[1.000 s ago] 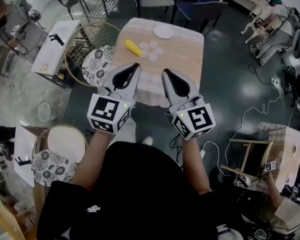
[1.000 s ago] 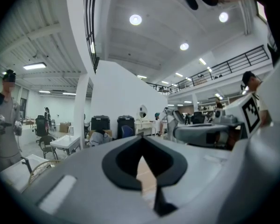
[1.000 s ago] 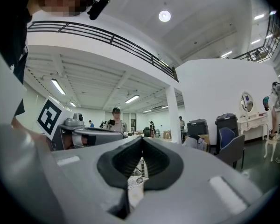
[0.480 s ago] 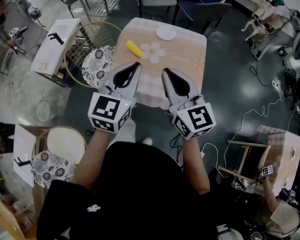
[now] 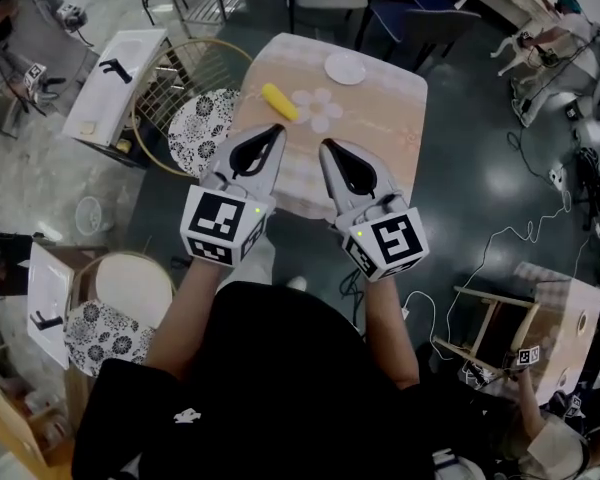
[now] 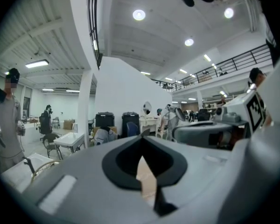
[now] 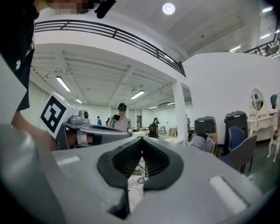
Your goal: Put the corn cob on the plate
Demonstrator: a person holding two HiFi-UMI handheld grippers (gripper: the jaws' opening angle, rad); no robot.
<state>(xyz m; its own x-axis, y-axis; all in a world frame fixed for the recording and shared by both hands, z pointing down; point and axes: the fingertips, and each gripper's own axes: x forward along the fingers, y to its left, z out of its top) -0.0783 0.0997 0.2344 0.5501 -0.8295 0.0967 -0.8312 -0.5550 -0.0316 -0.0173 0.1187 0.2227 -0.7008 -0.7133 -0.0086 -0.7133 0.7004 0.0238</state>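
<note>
The left gripper point(image 5: 271, 132) and right gripper point(image 5: 326, 147) are closed, empty. The corn cob point(image 5: 280, 102) lies ahead of the nearer left one, slanting crosswise.

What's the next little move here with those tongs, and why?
Probably carry the left tongs forward to the corn and open them. Left tongs and right tongs are both shut with nothing between them. The corn lies untouched further ahead on the table, on the left tongs' side, apart from the plate.

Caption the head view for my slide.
Left gripper and right gripper, shut and empty, near table holding corn cob and plate.
</note>
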